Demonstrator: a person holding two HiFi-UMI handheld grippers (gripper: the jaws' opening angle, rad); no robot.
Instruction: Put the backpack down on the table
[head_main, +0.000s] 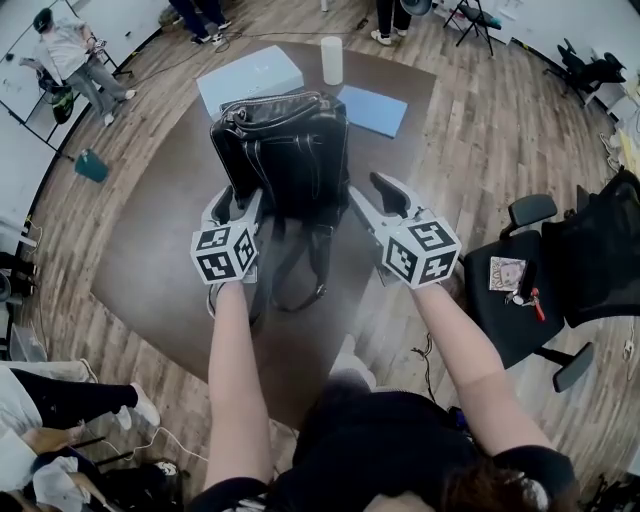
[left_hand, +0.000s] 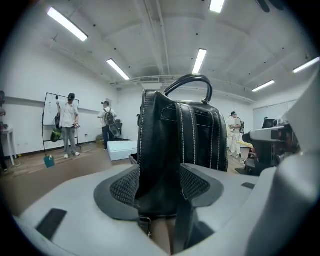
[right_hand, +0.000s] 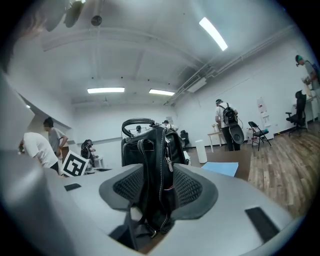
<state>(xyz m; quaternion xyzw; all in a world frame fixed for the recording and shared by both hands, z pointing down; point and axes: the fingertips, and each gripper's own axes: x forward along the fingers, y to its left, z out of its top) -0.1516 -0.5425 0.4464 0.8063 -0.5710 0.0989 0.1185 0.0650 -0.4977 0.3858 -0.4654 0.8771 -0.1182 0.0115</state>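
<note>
A black leather backpack (head_main: 285, 150) stands upright on the brown table (head_main: 150, 240), its handle up and its straps (head_main: 300, 265) trailing toward me. My left gripper (head_main: 238, 205) sits at its lower left corner and is open. My right gripper (head_main: 378, 192) is just off its right side, also open. In the left gripper view the backpack (left_hand: 175, 135) rises close ahead, framed by that gripper's (left_hand: 160, 185) spread pads. In the right gripper view the backpack's zipper side (right_hand: 155, 150) shows between the parted pads of that gripper (right_hand: 157, 187). I see neither pair of pads pressing on the backpack.
Behind the backpack on the table are a light blue box (head_main: 250, 78), a white cylinder (head_main: 331, 60) and a blue flat sheet (head_main: 372, 108). A black office chair (head_main: 560, 270) stands to the right of the table. People stand at the room's far side.
</note>
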